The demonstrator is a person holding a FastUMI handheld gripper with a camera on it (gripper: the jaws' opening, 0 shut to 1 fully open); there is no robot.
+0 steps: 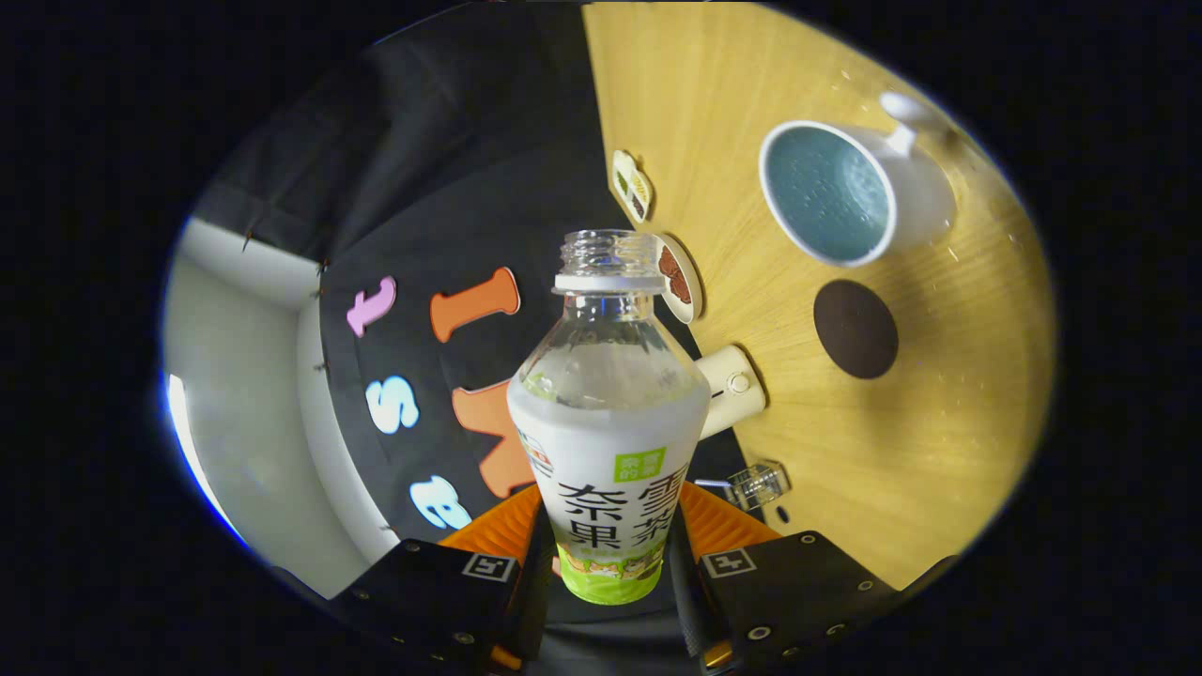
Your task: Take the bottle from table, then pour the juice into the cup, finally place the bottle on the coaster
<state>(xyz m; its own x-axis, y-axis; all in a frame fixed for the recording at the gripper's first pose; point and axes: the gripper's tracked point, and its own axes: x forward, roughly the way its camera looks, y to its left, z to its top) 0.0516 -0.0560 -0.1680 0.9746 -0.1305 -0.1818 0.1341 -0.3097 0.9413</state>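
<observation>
1. At the far left of the frame is a pale wall (pixel 235 376), then the black cloth backdrop (pixel 423 188) running up through the upper middle. Neither matters to the job; they only show how far I have rolled my wrist, since the tabletop stands nearly upright on the right side of the frame.
2. At the bottom centre, my gripper (pixel 608 554) is closed on the bottle (pixel 608 422), one finger pressing each side of its labelled lower body. I hold it low so the neck stays free for pouring.
3. The bottle is uncapped, its open mouth pointing toward the top of the frame. The upper part looks clear, with what seems a little liquid near the shoulder; I cannot tell how much is left.
4. Just right of the neck, along the table edge, sit two small round picture discs (pixel 678 277) and a cream-coloured cylinder (pixel 732 387), with a small clear cube (pixel 756 485) lower down.
5. Further right on the wooden table (pixel 939 451), the dark round coaster (pixel 855 329) lies bare, waiting for the bottle.
6. At upper right the white cup (pixel 831 192) stands just beyond the coaster, well apart from the bottle mouth, so I judge the pour needs me closer.
</observation>
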